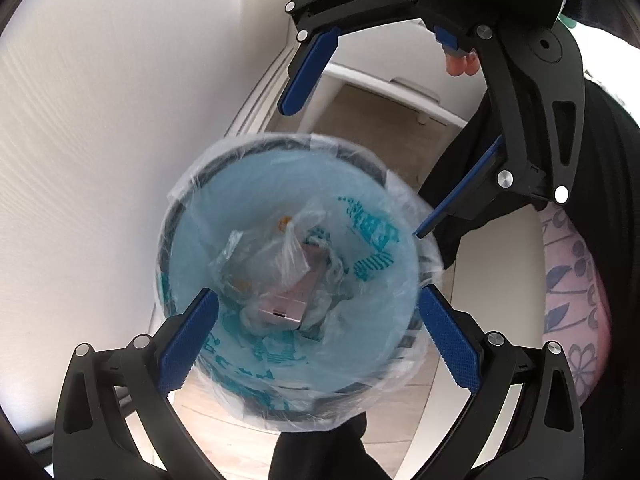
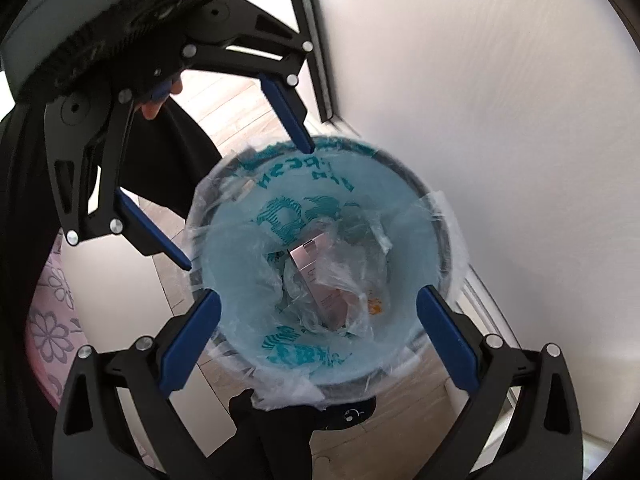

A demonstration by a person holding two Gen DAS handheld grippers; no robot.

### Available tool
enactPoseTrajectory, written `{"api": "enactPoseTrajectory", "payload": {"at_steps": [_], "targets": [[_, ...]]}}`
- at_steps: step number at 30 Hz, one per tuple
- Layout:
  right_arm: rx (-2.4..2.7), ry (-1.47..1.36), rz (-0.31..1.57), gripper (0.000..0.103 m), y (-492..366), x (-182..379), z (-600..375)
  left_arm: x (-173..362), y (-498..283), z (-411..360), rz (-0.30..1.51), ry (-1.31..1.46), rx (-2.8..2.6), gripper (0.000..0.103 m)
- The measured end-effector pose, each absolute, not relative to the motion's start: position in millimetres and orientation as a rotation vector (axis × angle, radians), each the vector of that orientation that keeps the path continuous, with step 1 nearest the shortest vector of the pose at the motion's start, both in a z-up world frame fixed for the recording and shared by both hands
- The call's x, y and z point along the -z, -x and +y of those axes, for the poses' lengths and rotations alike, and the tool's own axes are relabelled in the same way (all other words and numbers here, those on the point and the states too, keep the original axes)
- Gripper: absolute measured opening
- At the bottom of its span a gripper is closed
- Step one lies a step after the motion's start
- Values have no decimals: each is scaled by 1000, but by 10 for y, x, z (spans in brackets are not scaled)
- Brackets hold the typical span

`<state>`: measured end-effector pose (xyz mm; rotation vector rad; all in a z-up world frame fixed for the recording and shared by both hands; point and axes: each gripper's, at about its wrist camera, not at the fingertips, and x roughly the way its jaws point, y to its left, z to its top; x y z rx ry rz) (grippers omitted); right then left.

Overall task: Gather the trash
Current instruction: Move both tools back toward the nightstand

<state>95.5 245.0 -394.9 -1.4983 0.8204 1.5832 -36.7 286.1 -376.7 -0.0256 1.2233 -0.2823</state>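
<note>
below both grippers, lined bin (image 1: 288, 280) on floor, wrapper (image 1: 294, 256) and pink box (image 1: 286, 304) at bottom. left gripper (image 1: 320, 336) at 6, right gripper (image 1: 360, 136) at 1; both wide open, empty.

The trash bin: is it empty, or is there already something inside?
Not empty. The trash bin, lined with a pale blue bag, holds a crumpled clear plastic bag and a pinkish box at the bottom.
</note>
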Motion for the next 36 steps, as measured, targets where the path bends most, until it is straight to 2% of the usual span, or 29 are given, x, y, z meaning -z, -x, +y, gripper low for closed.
{"api": "enactPoseTrajectory", "payload": {"at_steps": [10,17,25,36], "targets": [[-1518,1353,729,95,-752,3320,2153,3161,486,2739,1151,-7,199,97],[-1417,1128,616,95,-649,2528,1861,2587,499,2538,1070,-66,222,97],[-1262,912,591,95,-850,1858,1311,1996,271,2195,945,-109,275,97],[-1009,707,537,95,-1241,1120,228,1471,-230,1678,856,-183,345,97]]}}
